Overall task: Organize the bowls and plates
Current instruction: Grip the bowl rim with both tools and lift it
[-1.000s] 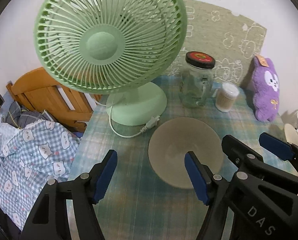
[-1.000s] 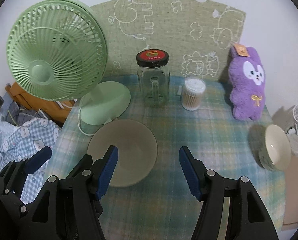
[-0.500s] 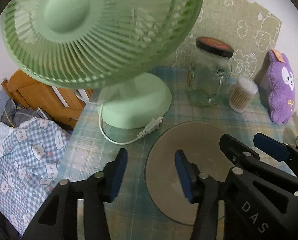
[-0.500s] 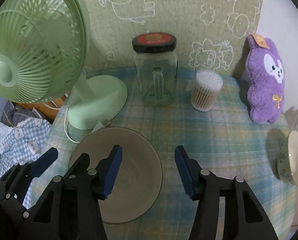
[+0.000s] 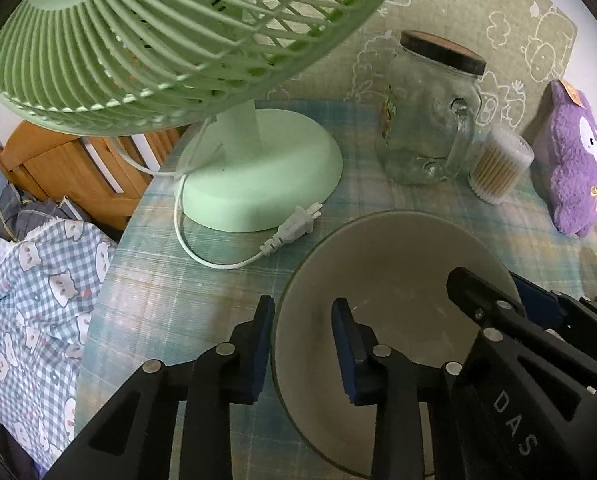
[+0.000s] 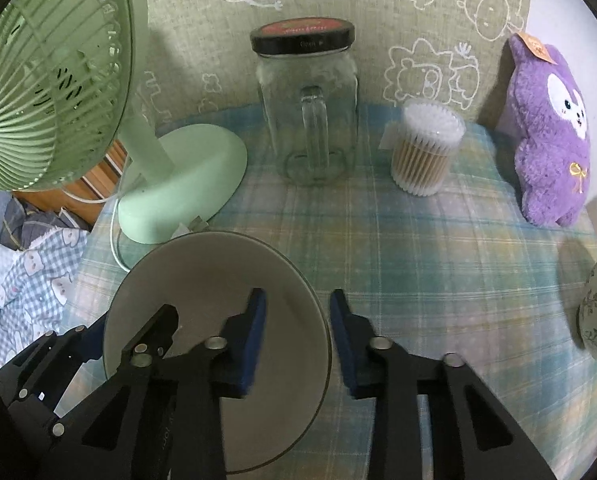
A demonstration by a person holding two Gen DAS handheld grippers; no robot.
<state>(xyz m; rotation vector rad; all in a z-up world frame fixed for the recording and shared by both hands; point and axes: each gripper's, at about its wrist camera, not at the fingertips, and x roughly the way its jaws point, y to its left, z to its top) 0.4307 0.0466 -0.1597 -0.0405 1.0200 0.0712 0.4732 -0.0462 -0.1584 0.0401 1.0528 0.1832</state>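
Both cams sit low behind their claws, facing fwd/down, close to the table. Left cam: fan [image 5: 170,40] looms ahead-left. Right cam: jar [image 6: 308,108] straight ahead. Shared: grey plate [image 5: 398,280] under both claws.

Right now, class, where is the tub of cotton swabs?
The tub of cotton swabs stands at the back of the table, between the glass jar and the purple plush toy.

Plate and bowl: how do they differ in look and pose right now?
The plate is plain grey and wide; the bowl is cream with a leaf pattern outside. The plate lies flat between both grippers, left gripper and right gripper each straddling its rim; the bowl is tipped on its side at the table's right edge, untouched. Both rest on the checked tablecloth.
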